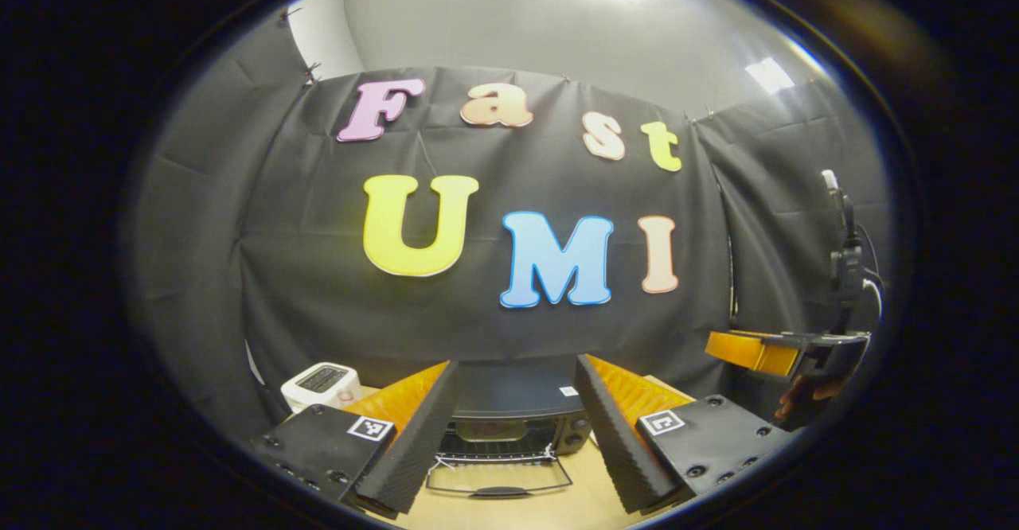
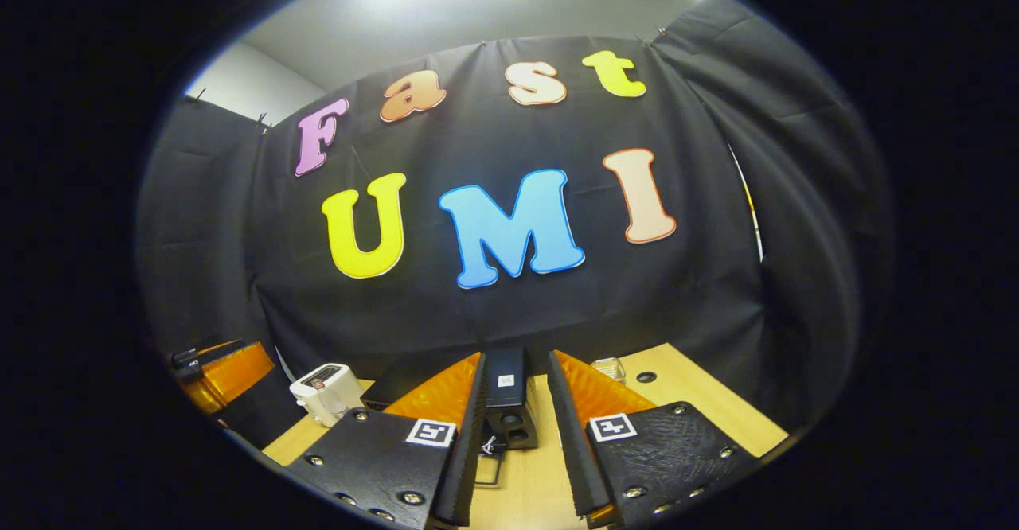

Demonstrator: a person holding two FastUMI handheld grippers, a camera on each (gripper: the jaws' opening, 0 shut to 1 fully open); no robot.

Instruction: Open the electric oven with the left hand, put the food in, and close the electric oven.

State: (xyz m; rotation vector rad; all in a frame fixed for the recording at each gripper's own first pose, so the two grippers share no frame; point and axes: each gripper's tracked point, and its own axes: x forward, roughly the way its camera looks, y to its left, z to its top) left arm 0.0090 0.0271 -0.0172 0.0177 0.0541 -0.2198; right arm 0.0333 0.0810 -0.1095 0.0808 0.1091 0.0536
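The black electric oven [image 1: 517,417] stands on the wooden table [image 1: 509,510] straight ahead of my left gripper [image 1: 516,364]. Its glass door [image 1: 500,478] lies folded down toward me, handle nearest. My left gripper is open, above and short of the door, with nothing between its fingers. In the right gripper view the oven [image 2: 508,395] appears end-on, just beyond my right gripper [image 2: 516,355], which is open and holds nothing. The right gripper [image 1: 784,352], with a hand under it, hangs at the right of the left gripper view. The left gripper [image 2: 227,371] sits at the far left of the right gripper view.
A white toaster [image 1: 322,384] stands left of the oven, also visible as the toaster [image 2: 325,391]. A small glass jar [image 2: 609,368] and a round hole [image 2: 646,376] in the tabletop lie to the right. Black cloth walls close the booth behind.
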